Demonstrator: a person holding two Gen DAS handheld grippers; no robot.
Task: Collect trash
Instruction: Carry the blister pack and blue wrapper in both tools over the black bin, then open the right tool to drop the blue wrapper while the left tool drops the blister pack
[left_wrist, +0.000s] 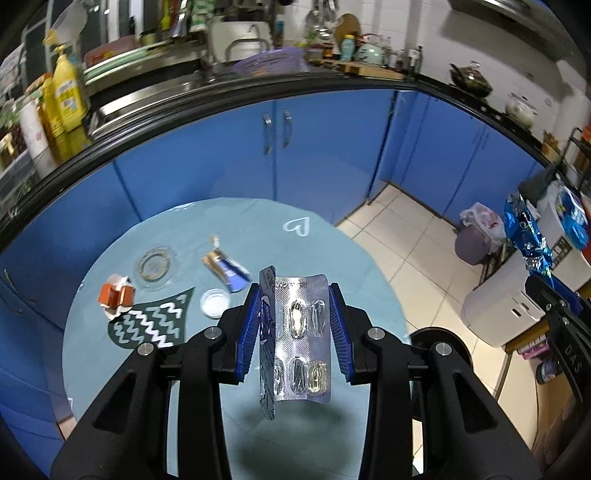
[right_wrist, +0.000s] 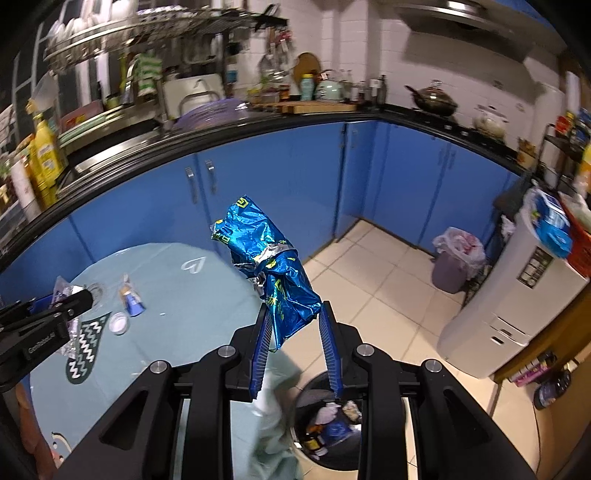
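Left wrist view: the left gripper is pinching a blister pack and a thin printed wrapper together between its blue pads. Both pieces are standing on edge in the jaws, lifted clear of the round table, which judges as a carry posture for disposal. More trash is lying on the tablecloth: an orange carton scrap, a torn sachet, a small white lid and a clear round lid. The right tool's crumpled bag is showing at the right edge.

Right wrist view: the right gripper is clamping the lower end of a crumpled blue foil bag, which is rising above the fingertips. The gripper is hanging just past the table edge, with the open trash bin directly below. This placement suggests a release into the bin is being prepared; trash is already lying inside. The left gripper is visible at the left edge, over the table.
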